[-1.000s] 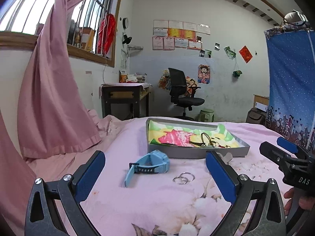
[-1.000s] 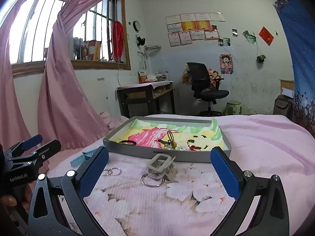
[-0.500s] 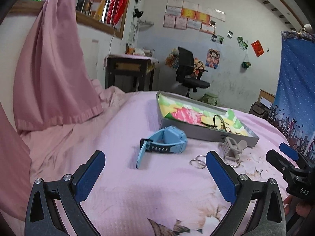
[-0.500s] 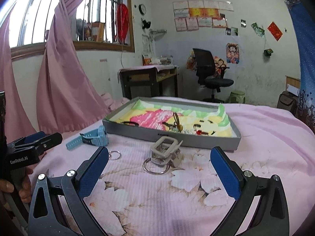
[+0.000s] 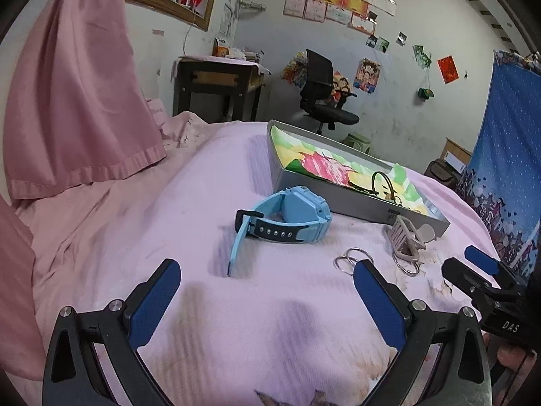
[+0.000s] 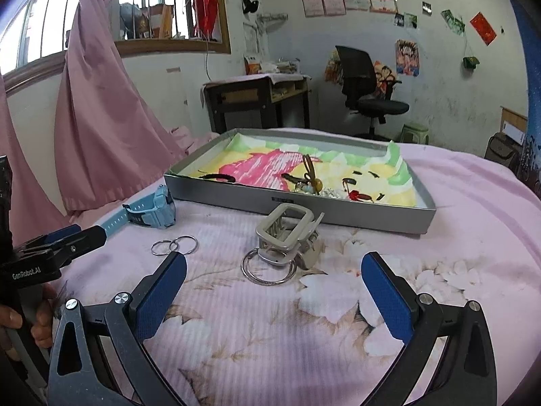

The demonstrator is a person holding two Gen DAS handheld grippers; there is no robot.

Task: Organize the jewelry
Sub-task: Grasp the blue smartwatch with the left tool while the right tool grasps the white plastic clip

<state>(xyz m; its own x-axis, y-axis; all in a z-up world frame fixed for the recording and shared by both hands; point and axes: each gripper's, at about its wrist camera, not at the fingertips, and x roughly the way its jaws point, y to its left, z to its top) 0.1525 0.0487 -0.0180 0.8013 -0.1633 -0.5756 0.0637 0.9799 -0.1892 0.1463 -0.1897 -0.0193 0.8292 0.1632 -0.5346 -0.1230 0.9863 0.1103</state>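
On the pink floral bedspread (image 6: 456, 203) a shallow grey tray (image 6: 338, 218) lined with a bright painted sheet sits toward the far side, holding a dark hair tie (image 6: 218, 177) near its left end and a small cluster of trinkets (image 6: 312, 182) nearer the middle. Just in front of the tray's near wall lies a beige claw hair clip (image 6: 287, 233), resting on a large metal ring (image 6: 267, 270). To its left, a pair of small linked rings (image 6: 174, 246) lies flat on the cloth, and beyond them a light blue watch (image 5: 287, 216) lies close to the tray's left near corner, strap trailing forward. The left gripper (image 5: 267, 301) hovers above the bedspread before the watch, fingers spread wide and holding nothing. The right gripper (image 6: 274, 297) hangs before the clip, likewise spread wide and empty.
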